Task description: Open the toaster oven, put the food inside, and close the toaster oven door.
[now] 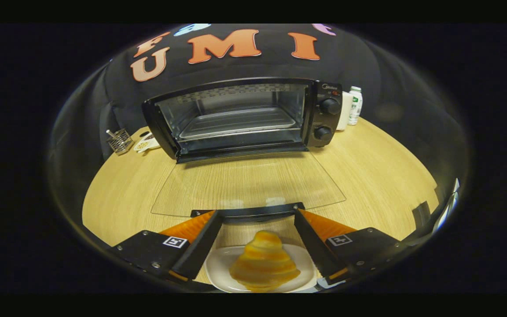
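- Claw (pixel 258 215) stood released, fingers spread either side of the pastry (pixel 264 264) on its white plate (pixel 218 264).
- Toaster oven (pixel 244 116) sat beyond on the desk (pixel 368 167), glass door (pixel 249 185) lowered flat.

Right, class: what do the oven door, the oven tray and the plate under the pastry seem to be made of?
Door: clear glass, it seems; the table's wood grain shows through, dark handle edge. Tray: probably bare metal, dull grey sheen. Plate: glossy white, ceramic or plastic. The gripper is open, the pastry between its fingers untouched.
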Demonstrator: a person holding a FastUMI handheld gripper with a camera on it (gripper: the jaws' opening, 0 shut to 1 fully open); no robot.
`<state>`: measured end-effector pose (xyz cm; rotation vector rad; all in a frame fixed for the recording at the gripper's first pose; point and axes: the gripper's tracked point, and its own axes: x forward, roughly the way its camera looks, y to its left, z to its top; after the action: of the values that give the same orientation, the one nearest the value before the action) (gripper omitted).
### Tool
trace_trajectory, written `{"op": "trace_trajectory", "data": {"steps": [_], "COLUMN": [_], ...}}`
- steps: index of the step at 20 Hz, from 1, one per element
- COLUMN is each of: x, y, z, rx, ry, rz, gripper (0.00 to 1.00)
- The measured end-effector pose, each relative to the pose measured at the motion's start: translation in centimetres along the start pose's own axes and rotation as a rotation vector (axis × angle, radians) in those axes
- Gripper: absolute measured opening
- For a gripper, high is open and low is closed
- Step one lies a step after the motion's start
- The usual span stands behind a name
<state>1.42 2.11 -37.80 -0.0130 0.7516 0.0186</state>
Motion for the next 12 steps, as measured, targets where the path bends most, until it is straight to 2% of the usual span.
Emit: {"op": "trace_trajectory", "data": {"steps": [5,12], "x": [-3.6,-6.7], "y": [-0.7,-0.2], "z": [-0.5,-6.3], "rx": [-0.036,-0.044], "ry": [-0.023,0.070], "rz": [-0.024,-0.038], "gripper": [0.99,0.99]}}
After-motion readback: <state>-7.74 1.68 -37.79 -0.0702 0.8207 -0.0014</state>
